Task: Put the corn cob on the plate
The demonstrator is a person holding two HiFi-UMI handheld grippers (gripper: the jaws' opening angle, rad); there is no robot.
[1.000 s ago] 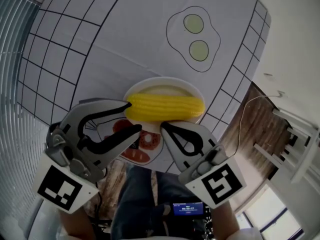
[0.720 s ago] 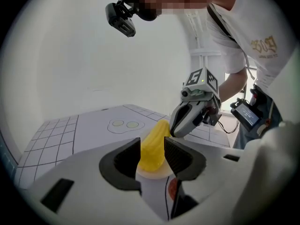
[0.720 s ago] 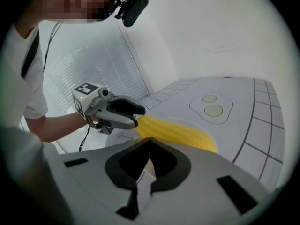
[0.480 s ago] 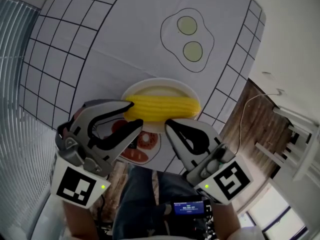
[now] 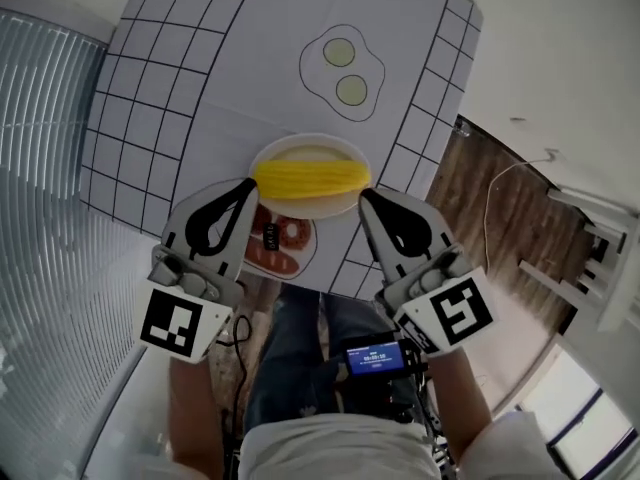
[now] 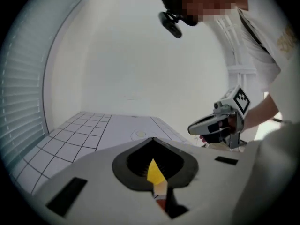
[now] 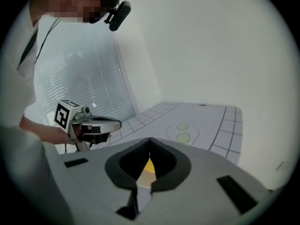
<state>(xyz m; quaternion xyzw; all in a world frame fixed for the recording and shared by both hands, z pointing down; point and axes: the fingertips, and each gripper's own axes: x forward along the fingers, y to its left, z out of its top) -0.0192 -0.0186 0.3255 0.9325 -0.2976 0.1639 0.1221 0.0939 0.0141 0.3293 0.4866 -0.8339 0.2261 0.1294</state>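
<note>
You are in a bare test room, not a home kitchen: plain white walls (image 7: 225, 46), slatted window blinds (image 5: 40, 98), a wood-look floor (image 5: 485, 218), and a table cloth (image 5: 200, 88) printed with a black grid and drawn fried eggs (image 5: 343, 63)

corn cob (image 5: 311, 177) yellow; plate (image 5: 300, 151) white. tablecloth (image 5: 200, 58) white with a black grid along its edges; far side, a black-outlined fried egg drawing (image 5: 343, 63) with pale green yolks.

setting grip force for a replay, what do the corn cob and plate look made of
Corn cob: likely moulded plastic, a toy; uniform bright yellow with very regular kernel rows. Plate: smooth, plain white; plastic or glazed ceramic, the look leaves it open.
</note>
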